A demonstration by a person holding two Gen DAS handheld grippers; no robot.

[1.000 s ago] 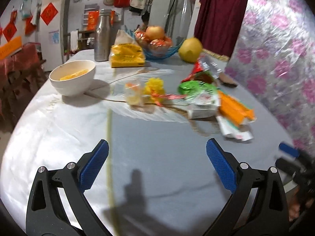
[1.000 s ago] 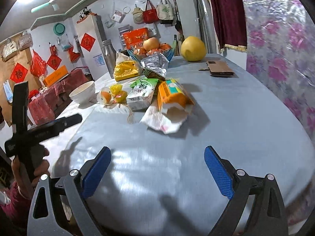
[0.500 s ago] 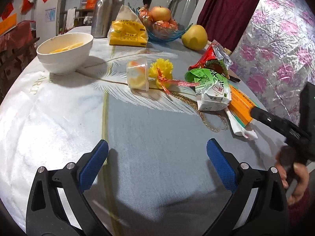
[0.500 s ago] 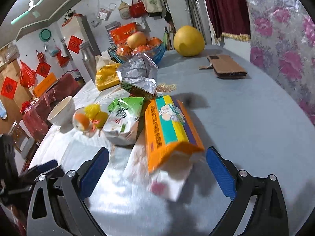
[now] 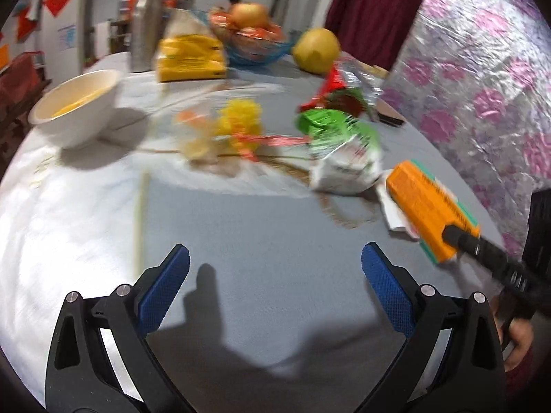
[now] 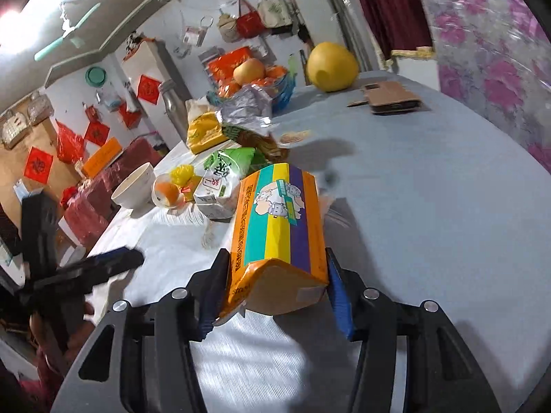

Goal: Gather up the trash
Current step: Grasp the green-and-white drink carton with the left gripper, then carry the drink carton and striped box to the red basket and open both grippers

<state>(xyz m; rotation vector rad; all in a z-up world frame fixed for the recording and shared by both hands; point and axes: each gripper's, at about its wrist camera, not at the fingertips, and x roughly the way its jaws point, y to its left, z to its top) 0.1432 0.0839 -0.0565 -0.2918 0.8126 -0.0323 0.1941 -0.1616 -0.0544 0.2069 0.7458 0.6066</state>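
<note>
My right gripper (image 6: pixel 275 292) is shut on an orange tissue pack (image 6: pixel 279 230) with teal, yellow and purple stripes; the pack also shows in the left wrist view (image 5: pixel 430 206), held at its near end. Behind it lie a green-and-white milk carton (image 6: pixel 224 179), a silver foil bag (image 6: pixel 248 106), a clear cup with an orange piece (image 6: pixel 167 192) and a yellow wrapper (image 6: pixel 182 173). My left gripper (image 5: pixel 275 296) is open and empty above bare tablecloth, left of the pack. In its view I see the carton (image 5: pixel 344 158) and the yellow wrapper (image 5: pixel 241 117).
A white bowl (image 5: pixel 75 106) stands at the left. A yellow bag (image 5: pixel 189 56), a metal flask (image 5: pixel 144 24), a blue fruit bowl (image 5: pixel 255 41) and a pomelo (image 5: pixel 316 50) stand at the back. A brown phone case (image 6: pixel 389 98) lies far right. The round table's edge (image 6: pixel 516 361) is close.
My right gripper has moved forward and closed on the orange tissue pack. My left gripper has stayed open and shifted slightly, with the view blurred.
</note>
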